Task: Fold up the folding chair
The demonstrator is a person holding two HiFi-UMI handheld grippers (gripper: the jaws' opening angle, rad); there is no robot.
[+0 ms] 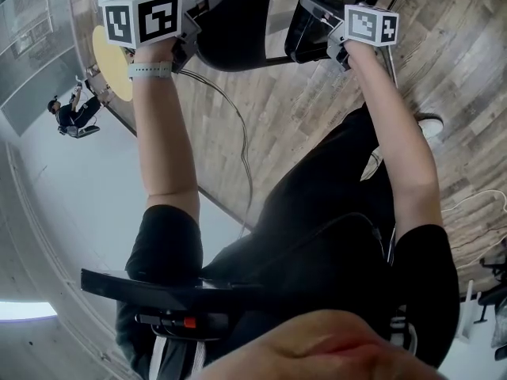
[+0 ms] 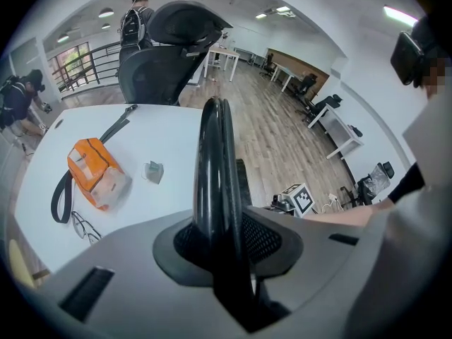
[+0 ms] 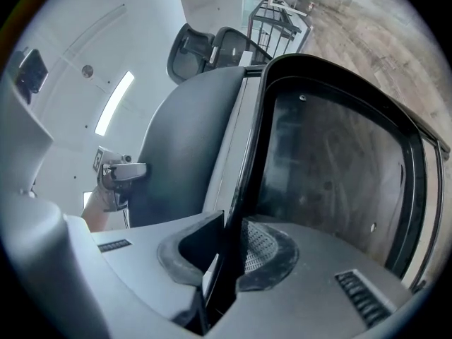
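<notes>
1. The folding chair (image 1: 238,22) is black and lies at the top of the head view. It is in front of the person, over the wooden floor (image 1: 317,109), with a hand-held gripper on either side.
2. The left hand-held gripper (image 1: 188,44) meets the chair from the left. In the left gripper view a curved black rim (image 2: 212,154) of the chair stands upright between the jaws. It fills the narrow gap, and the pads press on it.
3. The right hand-held gripper (image 1: 321,32) meets the chair from the right. In the right gripper view its jaws are almost together, clamped on a thin edge of the chair.
4. To the right of that edge is a dark panel (image 3: 332,168) in a black frame. To its left is a grey shell (image 3: 187,140).
5. In the left gripper view, a white desk (image 2: 169,147) lies beyond the rim. It carries an orange bag (image 2: 95,175), a pair of glasses (image 2: 85,228) just beside the bag, and a small grey object (image 2: 153,171).
6. A black office chair (image 2: 162,55) stands at the far side of the desk, with a person wearing a backpack (image 2: 134,23) near it.
</notes>
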